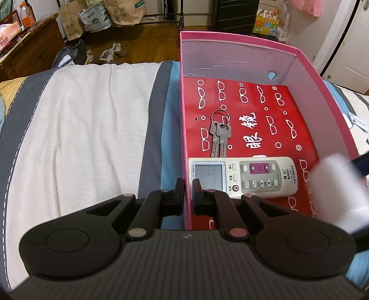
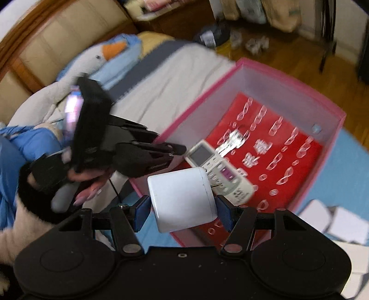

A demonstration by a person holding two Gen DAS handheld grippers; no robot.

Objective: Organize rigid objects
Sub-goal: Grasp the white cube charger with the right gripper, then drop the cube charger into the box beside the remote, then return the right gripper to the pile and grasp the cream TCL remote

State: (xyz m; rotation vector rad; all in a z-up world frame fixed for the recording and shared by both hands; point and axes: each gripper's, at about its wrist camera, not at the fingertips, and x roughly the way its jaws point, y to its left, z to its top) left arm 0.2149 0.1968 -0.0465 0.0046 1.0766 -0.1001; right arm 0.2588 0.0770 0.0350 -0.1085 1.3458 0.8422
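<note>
A pink box [image 1: 184, 97] with a red glasses-print liner sits on the bed. Inside lie a white air-conditioner remote [image 1: 244, 176] and a set of keys [image 1: 219, 135]. My left gripper [image 1: 188, 189] is shut on the box's left wall near the front corner. My right gripper [image 2: 182, 207] is shut on a white charger block [image 2: 182, 198] and holds it above the box's [image 2: 332, 140] near left edge, over the remote [image 2: 219, 170]. The block shows as a white blur in the left wrist view [image 1: 339, 189].
The bed has a white, grey and blue striped cover [image 1: 92, 129]. A plush goose [image 2: 96, 57] lies by the headboard. Small white items [image 2: 334, 221] lie on the bed right of the box. Paper bags [image 1: 124, 11] stand on the floor beyond.
</note>
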